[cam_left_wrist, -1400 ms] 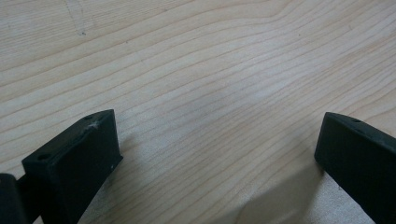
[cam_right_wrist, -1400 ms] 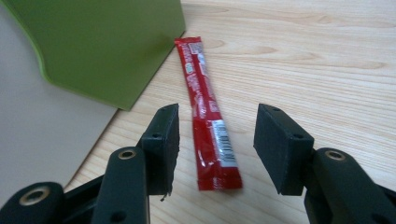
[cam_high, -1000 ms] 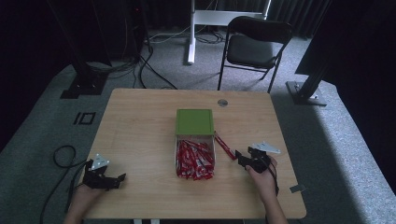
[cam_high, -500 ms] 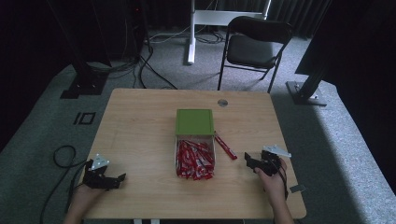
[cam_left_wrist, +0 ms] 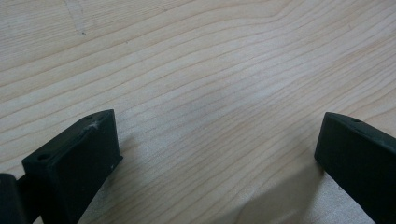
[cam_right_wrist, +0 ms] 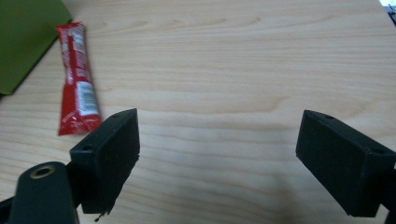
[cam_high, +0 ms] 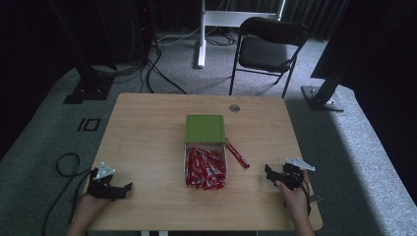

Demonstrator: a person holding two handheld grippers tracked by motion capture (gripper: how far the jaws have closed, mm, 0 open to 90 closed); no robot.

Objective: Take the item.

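High view: red sachets (cam_high: 205,168) piled in the open white box (cam_high: 186,158) below its green lid (cam_high: 205,128), one stray red sachet (cam_high: 237,154) lying on the table (cam_high: 147,132) just right of the box, so one stick judged left to pack. Right gripper (cam_high: 272,175) empty, jaws just opened wide, nothing between them, well apart from that stick; left gripper (cam_high: 118,188) parked over bare wood, jaws spread, holding nothing.
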